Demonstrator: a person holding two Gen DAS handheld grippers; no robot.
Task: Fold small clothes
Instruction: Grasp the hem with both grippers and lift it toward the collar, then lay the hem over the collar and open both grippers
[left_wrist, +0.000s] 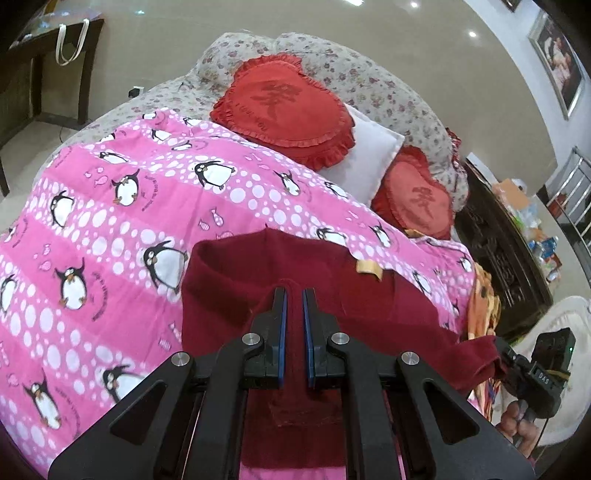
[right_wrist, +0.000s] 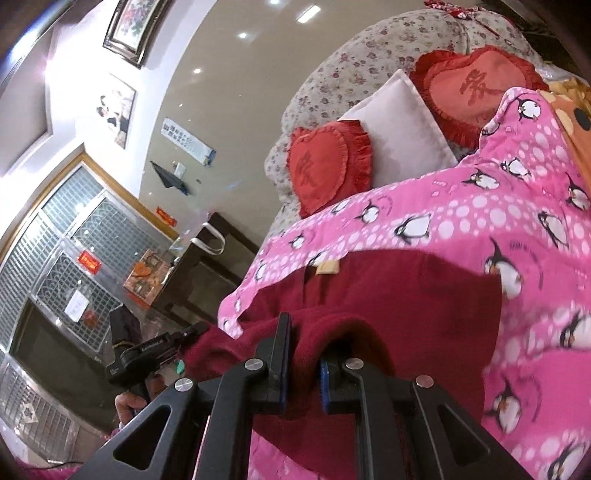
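A dark red garment (left_wrist: 229, 291) with a tan label (left_wrist: 369, 271) is held up over a bed covered by a pink penguin blanket (left_wrist: 122, 221). In the left wrist view my left gripper (left_wrist: 294, 306) is shut on a fold of its near edge. The other end stretches right to my right gripper (left_wrist: 499, 347), held by a hand. In the right wrist view my right gripper (right_wrist: 304, 354) is shut on the garment (right_wrist: 399, 302), whose cloth drapes over the right finger and hides its tip. My left gripper (right_wrist: 199, 330) holds the far end at the left.
Two red heart cushions (left_wrist: 284, 107) (left_wrist: 417, 199) and a white pillow (left_wrist: 365, 158) lean on a floral bolster (left_wrist: 369, 81) at the head of the bed. An orange blanket (left_wrist: 484, 306) lies at the bed's right edge beside a dark cabinet (left_wrist: 498, 251). A dark table (left_wrist: 48, 62) stands far left.
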